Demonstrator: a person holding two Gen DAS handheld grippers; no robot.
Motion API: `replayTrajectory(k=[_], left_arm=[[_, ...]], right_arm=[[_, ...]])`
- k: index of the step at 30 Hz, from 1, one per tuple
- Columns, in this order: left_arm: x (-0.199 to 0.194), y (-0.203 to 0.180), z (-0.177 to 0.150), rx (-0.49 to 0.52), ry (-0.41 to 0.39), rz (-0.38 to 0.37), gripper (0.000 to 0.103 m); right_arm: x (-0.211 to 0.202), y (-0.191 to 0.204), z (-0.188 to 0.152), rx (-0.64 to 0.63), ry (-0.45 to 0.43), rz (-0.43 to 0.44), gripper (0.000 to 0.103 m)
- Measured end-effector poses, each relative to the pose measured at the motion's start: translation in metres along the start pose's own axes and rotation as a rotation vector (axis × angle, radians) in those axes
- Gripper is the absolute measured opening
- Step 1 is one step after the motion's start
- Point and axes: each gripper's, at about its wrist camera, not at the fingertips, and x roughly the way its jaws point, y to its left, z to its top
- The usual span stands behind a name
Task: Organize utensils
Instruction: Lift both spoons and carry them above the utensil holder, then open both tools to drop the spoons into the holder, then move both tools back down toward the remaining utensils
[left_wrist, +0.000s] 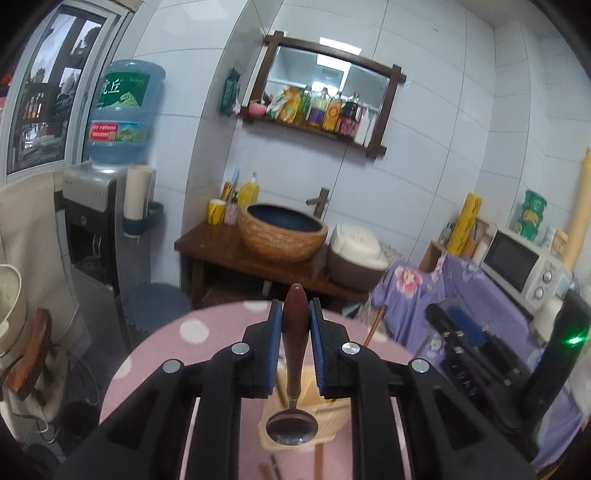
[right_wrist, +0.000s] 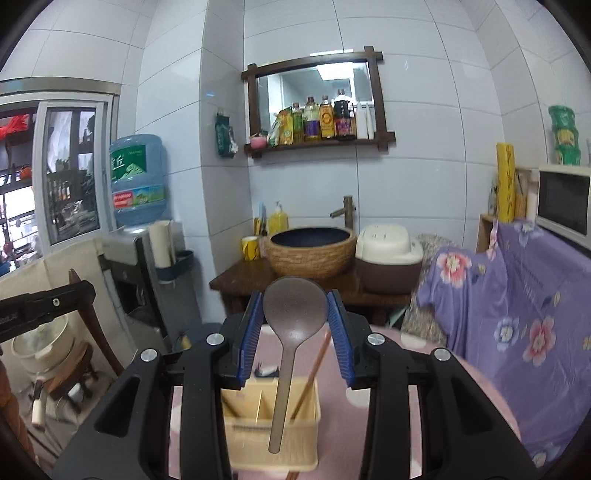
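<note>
Your left gripper (left_wrist: 293, 328) is clamped on the wooden handle of a metal spoon (left_wrist: 293, 406); the handle points up and away between the blue pads, and the bowl hangs low, towards you; so the spoon's long axis runs nearly upright, bowl down. Your right gripper (right_wrist: 295, 321) is clamped on the round head of a brown rice paddle (right_wrist: 291, 332); here the head is uppermost and the handle hangs down, its tip over the front wall of the cream utensil caddy (right_wrist: 273, 439).

That caddy is what the next move turns on, as I judge it; it stands on the round pink dotted table (right_wrist: 406, 424), on the part nearest you, and lies below both grippers rather than ahead of them. In the right wrist view it sits almost squarely under the paddle; a divider splits it into compartments, and a chopstick (right_wrist: 314, 369) leans in the right-hand one. In the left wrist view the caddy (left_wrist: 332, 421) shows behind and a little right of the spoon's bowl.

So the right hand looks the nearer and better lined up; lower the paddle handle-first; the left must shift slightly right before it drops the spoon. More chopsticks (left_wrist: 269, 469) seem to lie on the table's near edge, though they are too cropped to count.
</note>
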Motion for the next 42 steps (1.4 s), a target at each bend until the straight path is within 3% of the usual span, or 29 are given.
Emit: replayTrajectory(k=[5, 14, 23, 32, 35, 36, 42], left_arm=[[0.039, -0.018, 0.011, 0.018, -0.013, 0.022, 0.016], [0.090, 0.008, -0.053, -0.026, 0.131, 0.029, 0.016], [0.099, 0.015, -0.086, -0.022, 0.211, 0.028, 0.016], [0.099, 0.016, -0.106, -0.014, 0.232, 0.004, 0.016], [0.094, 0.016, -0.109, -0.012, 0.223, 0.003, 0.019], [0.092, 0.015, -0.110, -0.007, 0.222, 0.002, 0.021], [0.076, 0.013, -0.117, 0.012, 0.190, 0.001, 0.031]], right_arm=[[0.046, 0.003, 0.005, 0.004, 0.024, -0.052, 0.036], [0.081, -0.008, -0.065, -0.007, 0.122, -0.087, 0.036], [0.081, -0.002, -0.101, -0.055, 0.158, -0.081, 0.037], [0.077, 0.002, -0.116, -0.066, 0.163, -0.077, 0.037], [0.075, 0.001, -0.119, -0.057, 0.159, -0.075, 0.044], [0.073, 0.001, -0.119, -0.053, 0.154, -0.079, 0.051], [0.056, 0.000, -0.121, -0.042, 0.110, -0.083, 0.053]])
